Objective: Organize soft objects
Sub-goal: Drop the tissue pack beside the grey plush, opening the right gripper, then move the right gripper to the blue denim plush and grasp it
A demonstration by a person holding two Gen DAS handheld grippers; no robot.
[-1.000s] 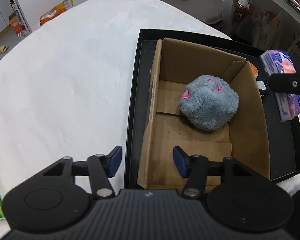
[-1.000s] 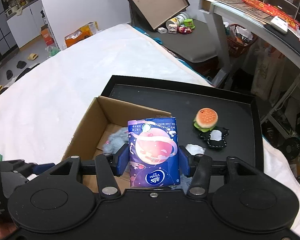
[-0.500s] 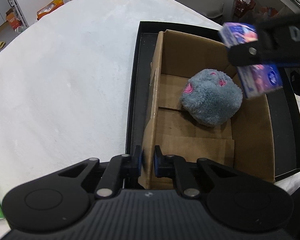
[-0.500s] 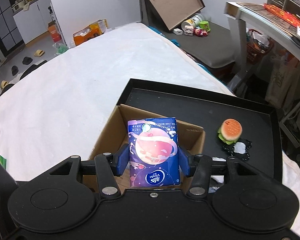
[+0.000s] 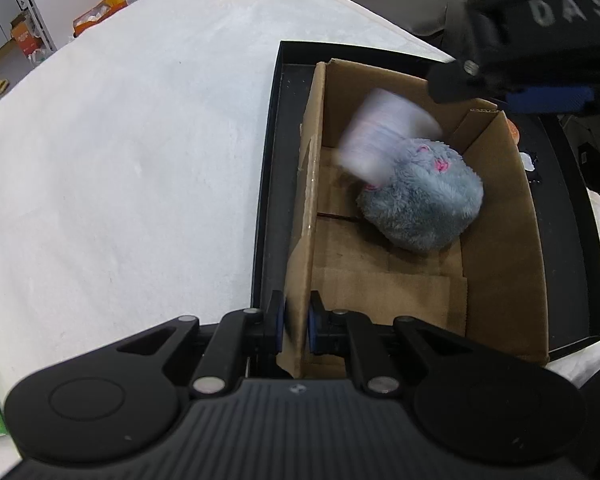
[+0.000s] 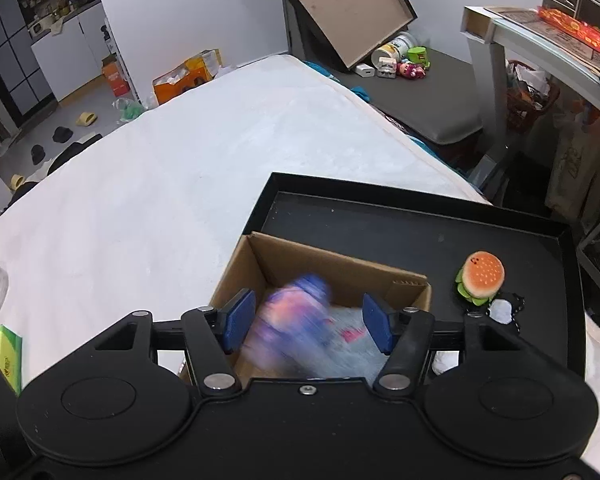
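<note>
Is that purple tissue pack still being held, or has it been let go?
Let go. The right gripper's jaws have just been opening, and the tissue pack, blurred, clear of both pads, is dropping into the cardboard box beside the grey plush.

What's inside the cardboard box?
A fuzzy grey plush toy sits in the cardboard box, with a blurred tissue pack tumbling in beside it. The floor beneath them is hidden.

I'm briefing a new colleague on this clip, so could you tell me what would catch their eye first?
A blurred purple tissue pack is dropping between the open right gripper fingers into the cardboard box, beside the grey plush toy. The left gripper is clamped on the box's near wall. A burger toy waits on the black tray.
</note>
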